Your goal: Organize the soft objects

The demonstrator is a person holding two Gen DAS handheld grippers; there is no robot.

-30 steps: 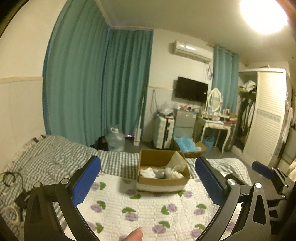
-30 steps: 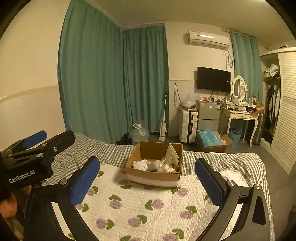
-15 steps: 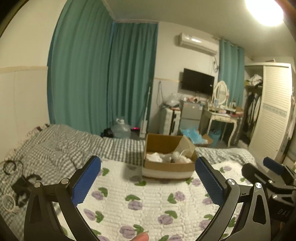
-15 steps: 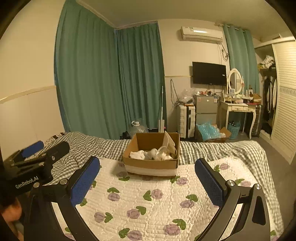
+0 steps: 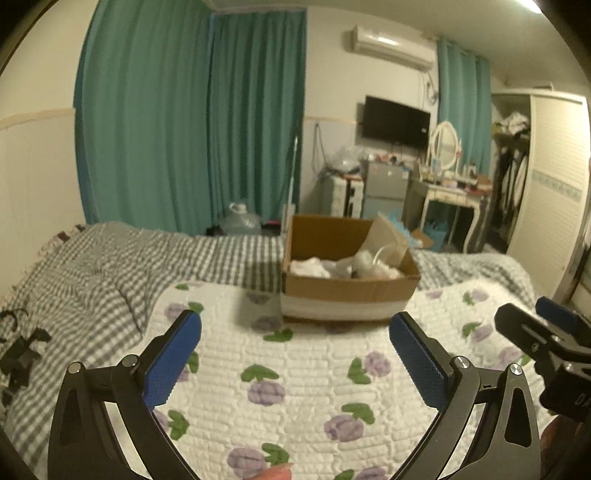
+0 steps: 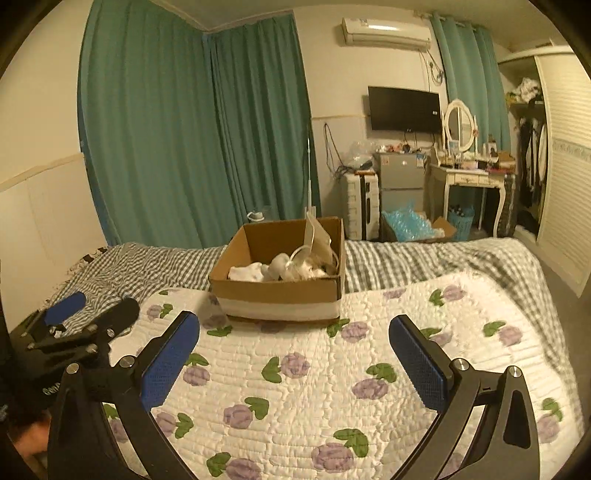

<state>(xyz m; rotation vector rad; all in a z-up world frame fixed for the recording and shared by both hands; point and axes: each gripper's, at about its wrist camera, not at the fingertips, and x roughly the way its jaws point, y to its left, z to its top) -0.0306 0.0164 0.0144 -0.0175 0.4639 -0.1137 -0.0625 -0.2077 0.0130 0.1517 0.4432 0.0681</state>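
The cardboard box (image 5: 349, 288) of white soft items (image 6: 255, 272) sits above centre in both views, beyond the spread blue pads of the left gripper (image 5: 294, 354) and the right gripper (image 6: 294, 354); both claws are wide apart and hold nothing. In the left wrist view the right gripper (image 5: 546, 332) shows at the right edge; in the right wrist view the left gripper (image 6: 74, 325) shows at the left edge. The box rests on a white quilt with purple flowers (image 6: 332, 376) over a grey checked blanket (image 5: 110, 266). Teal curtains (image 6: 192, 129), a wall TV (image 6: 404, 109) and an air conditioner (image 6: 386, 31) fill the upper frame. Compared with 0.5 s ago, the box looms larger and nearer in both views
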